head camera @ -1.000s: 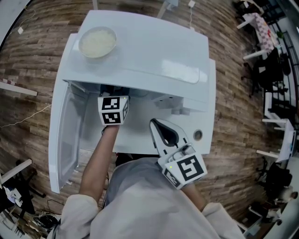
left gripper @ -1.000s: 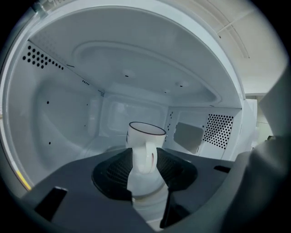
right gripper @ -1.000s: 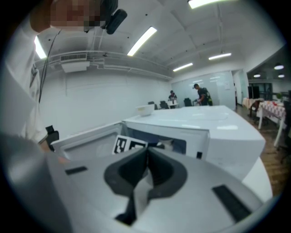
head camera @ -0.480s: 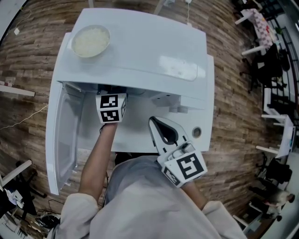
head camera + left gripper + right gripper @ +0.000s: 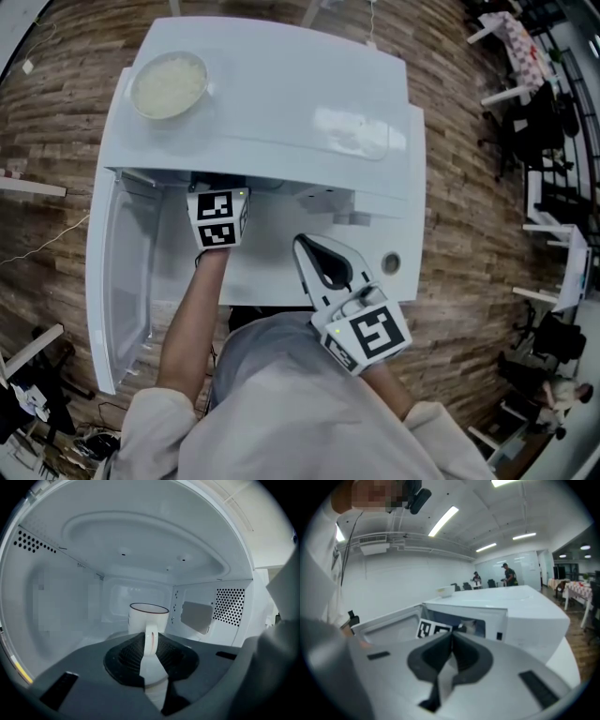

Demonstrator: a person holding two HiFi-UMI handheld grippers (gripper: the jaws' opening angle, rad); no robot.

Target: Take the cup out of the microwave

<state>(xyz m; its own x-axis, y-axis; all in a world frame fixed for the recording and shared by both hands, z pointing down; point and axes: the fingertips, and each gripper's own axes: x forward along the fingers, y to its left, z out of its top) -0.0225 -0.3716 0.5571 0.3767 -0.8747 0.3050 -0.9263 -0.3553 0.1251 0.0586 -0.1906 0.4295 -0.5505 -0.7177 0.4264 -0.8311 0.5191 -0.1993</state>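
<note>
A white cup (image 5: pixel 148 616) with a dark rim stands inside the white microwave (image 5: pixel 281 103). Its handle (image 5: pixel 151 638) faces me. My left gripper (image 5: pixel 151 643) reaches into the cavity, and its jaws have just been closing. The handle is between them and the pads press on both of its sides. From the head view only the left gripper's marker cube (image 5: pixel 217 217) shows at the opening; the cup is hidden there. My right gripper (image 5: pixel 306 247) hangs outside, in front of the microwave's right front, shut with nothing in it (image 5: pixel 451 640).
The microwave door (image 5: pixel 117 281) stands swung open to the left. A pale bowl (image 5: pixel 169 84) sits on the microwave's top at the back left. Wooden floor surrounds it, with chairs and tables (image 5: pixel 534 75) at the far right.
The head view has drifted slightly. Both grippers keep their places, the left one still inside the cavity.
</note>
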